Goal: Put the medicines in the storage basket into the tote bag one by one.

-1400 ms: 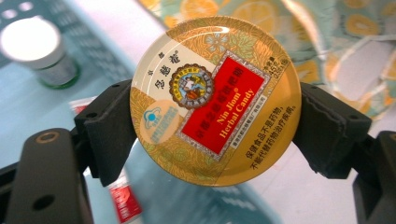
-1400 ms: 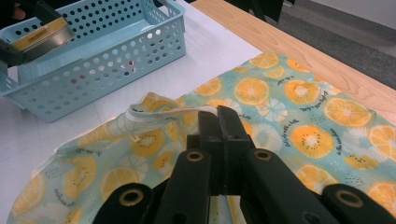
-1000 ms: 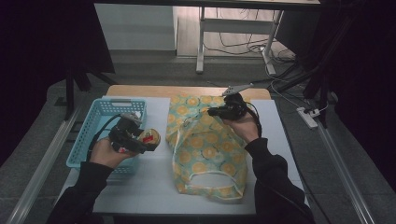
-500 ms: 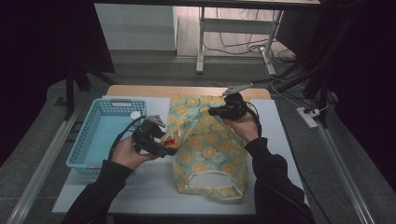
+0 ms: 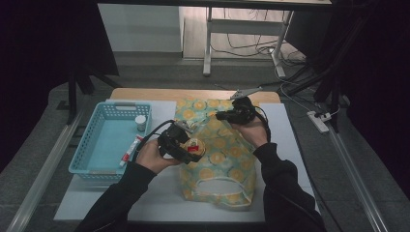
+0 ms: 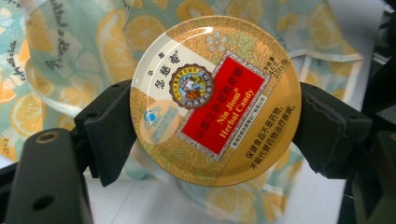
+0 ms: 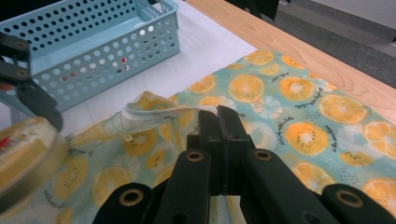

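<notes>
Surroundings: a dark room is seen around a bench (image 5: 159, 205) covered by a white sheet, with a wooden edge at 12 o'clock.
Bag: a fruit-print cloth bag (image 5: 232, 154) is laid flat at the centre of the bench, its handle cut-out at 6 o'clock.
Left gripper: the left gripper (image 5: 181, 145) is held over the bag's 9 o'clock edge, and its jaws are spread wide and clamped on a tin.
Tin: a round gold candy tin (image 6: 215, 100) with a red label is gripped by its rim between the two pads, its lid turned to the left gripper view.
Right gripper: the right gripper (image 5: 232, 115) is held at the bag's 12 o'clock end; its jaws are closed tight, and a fold of the bag's hem (image 7: 163, 109) is pinched and lifted between them.
Basket: a light blue perforated basket (image 5: 84, 162) is placed at 9 o'clock, just beside the bag.
Basket contents: a small white-capped bottle (image 5: 140, 122) and a tube (image 5: 129, 150) are seen inside.
</notes>
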A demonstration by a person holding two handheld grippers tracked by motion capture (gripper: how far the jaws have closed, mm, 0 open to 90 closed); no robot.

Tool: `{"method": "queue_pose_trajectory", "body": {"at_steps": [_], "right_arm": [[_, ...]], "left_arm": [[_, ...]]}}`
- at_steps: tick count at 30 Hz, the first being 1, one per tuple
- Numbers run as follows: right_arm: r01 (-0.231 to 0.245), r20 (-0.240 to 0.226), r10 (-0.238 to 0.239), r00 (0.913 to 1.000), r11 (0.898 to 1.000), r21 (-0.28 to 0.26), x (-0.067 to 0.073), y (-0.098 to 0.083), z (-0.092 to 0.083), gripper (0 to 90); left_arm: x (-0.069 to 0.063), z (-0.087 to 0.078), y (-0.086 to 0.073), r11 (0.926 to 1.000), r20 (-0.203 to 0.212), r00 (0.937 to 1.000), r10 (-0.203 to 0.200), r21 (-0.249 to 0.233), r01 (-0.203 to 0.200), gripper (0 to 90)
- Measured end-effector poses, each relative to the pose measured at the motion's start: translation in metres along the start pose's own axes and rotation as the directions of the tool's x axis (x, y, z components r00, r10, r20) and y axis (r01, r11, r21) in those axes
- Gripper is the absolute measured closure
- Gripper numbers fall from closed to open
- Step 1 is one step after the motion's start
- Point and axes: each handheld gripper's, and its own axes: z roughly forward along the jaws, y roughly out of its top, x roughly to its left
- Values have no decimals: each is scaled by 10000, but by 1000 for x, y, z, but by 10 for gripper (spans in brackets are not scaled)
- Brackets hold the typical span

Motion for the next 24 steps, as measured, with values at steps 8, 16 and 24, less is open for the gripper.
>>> {"method": "queue_pose_trajectory", "body": {"at_steps": [8, 16, 24], "right_arm": [[-22, 43, 23, 10000, 10000, -38, -1, 0, 1, 900], [-42, 103, 43, 9999, 10000, -63, -3, 1, 2, 900], [-187, 214, 189, 9996, 9998, -90, -8, 0, 2, 900]], "left_arm": [[2, 14, 12, 9999, 179, 9998, 74, -88, -73, 206], [1, 29, 28, 9995, 314, 9991, 284, -124, -280, 205], [4, 51, 39, 9990, 298, 9985, 455, 42, -456, 205]]}}
